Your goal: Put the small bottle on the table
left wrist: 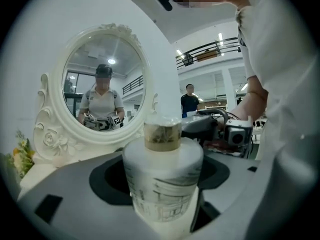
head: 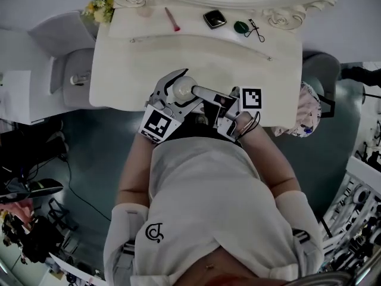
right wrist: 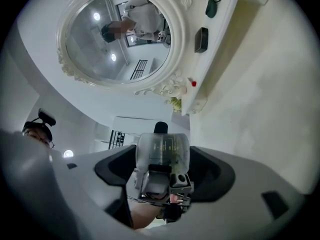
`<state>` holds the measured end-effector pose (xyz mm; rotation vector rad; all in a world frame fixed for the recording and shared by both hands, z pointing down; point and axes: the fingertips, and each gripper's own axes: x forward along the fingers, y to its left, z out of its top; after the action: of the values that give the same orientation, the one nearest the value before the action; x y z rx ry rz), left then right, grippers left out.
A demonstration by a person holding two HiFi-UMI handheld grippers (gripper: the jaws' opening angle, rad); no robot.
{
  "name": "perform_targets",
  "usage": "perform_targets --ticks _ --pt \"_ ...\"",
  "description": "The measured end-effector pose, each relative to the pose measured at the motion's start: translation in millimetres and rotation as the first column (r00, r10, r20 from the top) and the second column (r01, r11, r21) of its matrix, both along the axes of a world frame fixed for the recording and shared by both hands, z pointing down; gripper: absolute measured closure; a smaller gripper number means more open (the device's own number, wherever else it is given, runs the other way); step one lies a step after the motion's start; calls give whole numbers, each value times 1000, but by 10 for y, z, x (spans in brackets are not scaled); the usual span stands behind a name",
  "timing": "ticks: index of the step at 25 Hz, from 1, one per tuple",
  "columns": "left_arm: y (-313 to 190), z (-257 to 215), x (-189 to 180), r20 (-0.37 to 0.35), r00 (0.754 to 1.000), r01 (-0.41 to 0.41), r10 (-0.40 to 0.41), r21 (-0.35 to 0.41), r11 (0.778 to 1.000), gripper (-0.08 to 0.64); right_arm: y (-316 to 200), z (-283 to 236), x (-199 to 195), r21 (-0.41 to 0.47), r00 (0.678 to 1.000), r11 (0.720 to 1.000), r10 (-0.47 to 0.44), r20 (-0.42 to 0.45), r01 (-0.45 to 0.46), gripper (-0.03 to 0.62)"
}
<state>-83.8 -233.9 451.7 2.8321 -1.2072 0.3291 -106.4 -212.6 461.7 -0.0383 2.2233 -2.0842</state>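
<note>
Over the vanity table (head: 178, 58) our left gripper (head: 180, 91) clamped the small bottle (left wrist: 162, 179), right gripper (right wrist: 164, 159) its cap (left wrist: 162, 134); we judged upright lowering next.

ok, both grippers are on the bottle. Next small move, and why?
Probably open the right gripper and back it off the cap. The left gripper clamps the bottle by its body, both sit over the table's near edge, and bare tabletop lies just ahead, so the left could then set it down alone.
</note>
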Motion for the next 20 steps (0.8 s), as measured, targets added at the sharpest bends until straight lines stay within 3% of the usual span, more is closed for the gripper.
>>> perform_targets --ticks 7,15,20 --pt "-179 403 -86 -29 996 -91 89 -84 992 210 -197 403 -83 -58 994 994 90 -68 -94 253" --pt "-331 972 -114 12 989 -145 149 -154 977 210 -406 941 -56 -17 969 985 166 -186 -172 236" --pt "-381 1231 -62 33 983 -169 178 -181 969 210 -455 1185 28 -38 950 978 189 -249 -205 250"
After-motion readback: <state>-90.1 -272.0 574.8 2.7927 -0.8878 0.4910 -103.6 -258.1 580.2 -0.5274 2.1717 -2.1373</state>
